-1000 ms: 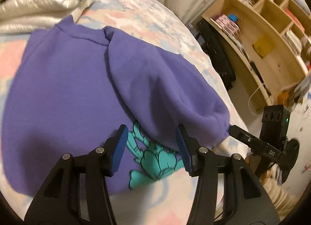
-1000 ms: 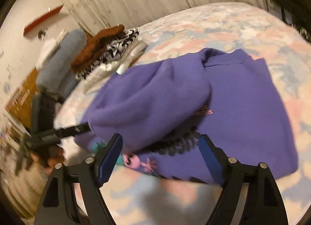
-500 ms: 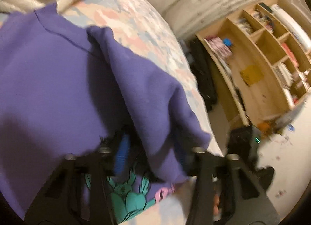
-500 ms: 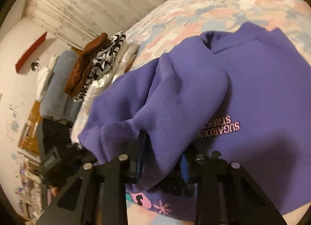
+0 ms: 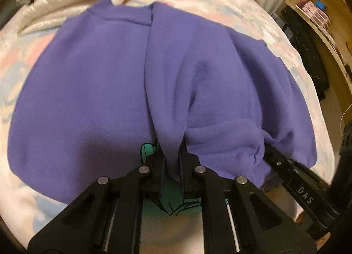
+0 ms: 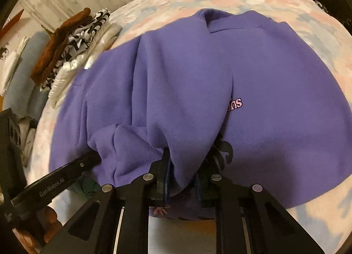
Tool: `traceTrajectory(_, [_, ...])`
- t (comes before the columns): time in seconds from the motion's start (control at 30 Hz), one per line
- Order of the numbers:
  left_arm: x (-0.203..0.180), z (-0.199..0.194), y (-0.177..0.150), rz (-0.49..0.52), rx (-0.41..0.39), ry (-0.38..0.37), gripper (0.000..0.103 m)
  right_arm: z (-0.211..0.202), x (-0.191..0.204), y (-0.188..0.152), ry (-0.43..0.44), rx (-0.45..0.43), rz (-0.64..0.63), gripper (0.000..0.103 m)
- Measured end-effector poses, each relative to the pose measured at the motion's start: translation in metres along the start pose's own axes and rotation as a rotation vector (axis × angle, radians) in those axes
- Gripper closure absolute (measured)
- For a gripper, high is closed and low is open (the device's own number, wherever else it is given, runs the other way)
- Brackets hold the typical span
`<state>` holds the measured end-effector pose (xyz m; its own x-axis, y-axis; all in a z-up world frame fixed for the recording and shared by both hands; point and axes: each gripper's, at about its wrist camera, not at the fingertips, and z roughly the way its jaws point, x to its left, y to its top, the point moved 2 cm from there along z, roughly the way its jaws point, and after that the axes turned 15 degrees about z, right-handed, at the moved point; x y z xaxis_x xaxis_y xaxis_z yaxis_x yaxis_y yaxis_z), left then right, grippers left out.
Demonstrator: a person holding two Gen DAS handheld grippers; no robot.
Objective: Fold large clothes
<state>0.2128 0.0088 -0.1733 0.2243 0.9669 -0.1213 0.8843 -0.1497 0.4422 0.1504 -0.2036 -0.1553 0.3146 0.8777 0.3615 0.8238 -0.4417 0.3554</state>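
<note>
Though bunched, sweatshirt [image 5: 88,91] between claw [image 5: 171,166] pads.

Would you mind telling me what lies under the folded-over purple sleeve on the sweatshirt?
Under the folded purple sleeve lies the purple sweatshirt's front. A teal print and pink lettering peek out at its edges; the rest of the design is covered.

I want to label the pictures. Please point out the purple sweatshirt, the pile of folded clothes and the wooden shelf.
Sweatshirt [image 5: 88,91]: left wrist view, flat body left of the folded part.
Clothes pile [image 6: 66,40]: right wrist view, brown piece on top.
Shelf [image 5: 319,8]: left wrist view, upper board.
</note>
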Motion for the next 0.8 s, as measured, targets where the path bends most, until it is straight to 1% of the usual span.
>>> traceTrajectory(0.03, [-0.003,0.0,0.002,0.016,-0.002,0.011,0.095,-0.003,0.005,-0.001,-0.018,-0.014,-0.019,0.087])
traceTrajectory(0.1, [-0.006,-0.001,0.005,0.012,-0.01,0.007,0.095,-0.005,0.012,-0.003,-0.038,-0.026,-0.043,0.087])
traceTrajectory(0.23, [-0.009,-0.008,0.002,0.007,-0.042,-0.003,0.093,-0.012,0.02,-0.004,-0.051,-0.048,-0.066,0.086])
traceTrajectory(0.27, [-0.006,-0.012,-0.007,0.01,-0.049,-0.003,0.092,-0.014,0.022,-0.004,-0.056,-0.056,-0.071,0.085])
traceTrajectory(0.37, [-0.004,-0.014,-0.008,0.023,-0.064,0.016,0.088,-0.023,0.021,-0.008,-0.068,-0.077,-0.09,0.08])
traceTrajectory(0.4, [-0.004,-0.017,-0.011,0.027,-0.068,0.019,0.088,-0.029,0.012,-0.009,-0.071,-0.084,-0.1,0.078])
traceTrajectory(0.43, [-0.006,-0.019,-0.01,0.032,-0.072,0.024,0.088,-0.032,0.014,-0.01,-0.081,-0.096,-0.111,0.076])
traceTrajectory(0.5, [0.001,-0.03,-0.021,0.04,-0.082,0.028,0.088,-0.04,0.013,-0.012,-0.087,-0.117,-0.126,0.069])
traceTrajectory(0.53, [-0.001,-0.033,-0.021,0.046,-0.091,0.032,0.088,-0.044,0.013,-0.013,-0.089,-0.129,-0.133,0.067])
traceTrajectory(0.57, [0.006,-0.041,-0.023,0.053,-0.095,0.036,0.088,-0.048,0.015,-0.014,-0.09,-0.143,-0.141,0.066])
traceTrajectory(0.7, [0.008,-0.06,-0.028,0.068,-0.123,0.052,0.088,-0.065,0.023,-0.019,-0.1,-0.186,-0.176,0.066])
traceTrajectory(0.8, [0.011,-0.078,-0.026,0.063,-0.171,0.079,0.088,-0.079,0.027,-0.021,-0.103,-0.224,-0.194,0.066])
